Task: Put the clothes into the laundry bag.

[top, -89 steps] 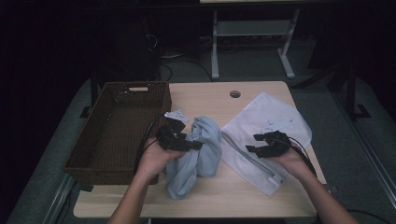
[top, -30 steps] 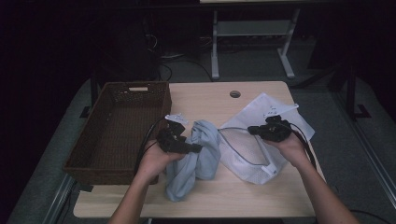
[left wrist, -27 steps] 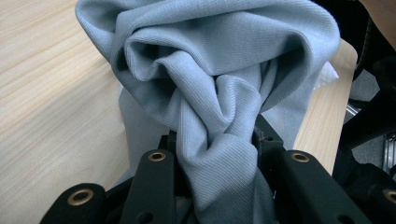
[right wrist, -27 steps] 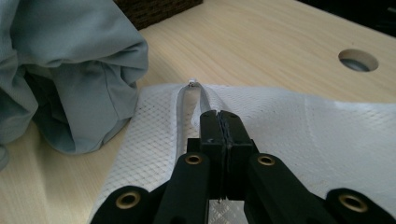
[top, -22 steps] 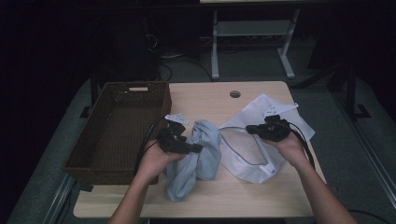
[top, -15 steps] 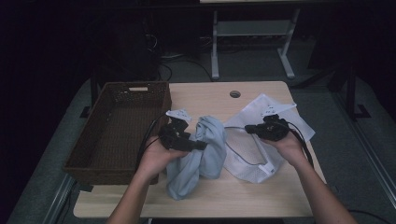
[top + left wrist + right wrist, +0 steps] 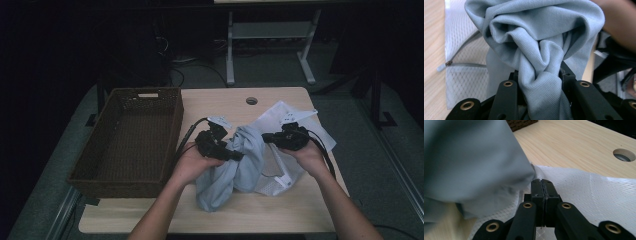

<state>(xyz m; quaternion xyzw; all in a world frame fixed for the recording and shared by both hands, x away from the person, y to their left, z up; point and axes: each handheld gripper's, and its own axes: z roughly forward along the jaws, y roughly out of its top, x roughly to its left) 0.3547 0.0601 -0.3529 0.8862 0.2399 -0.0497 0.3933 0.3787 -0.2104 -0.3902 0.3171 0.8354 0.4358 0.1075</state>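
A bunched fold of the grey-blue garment (image 7: pixel 541 50) is clamped between the jaws of the left gripper (image 7: pixel 220 147), and the rest is draped down onto the table (image 7: pixel 220 100) between the two hands. The edge of the white mesh bag (image 7: pixel 599 195) is pinched flat by the right gripper (image 7: pixel 541 185), just beside the garment.

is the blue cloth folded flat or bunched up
Bunched up: the pale blue ribbed cloth gathers in twisted folds clamped by the left tool, beside the white mesh bag.
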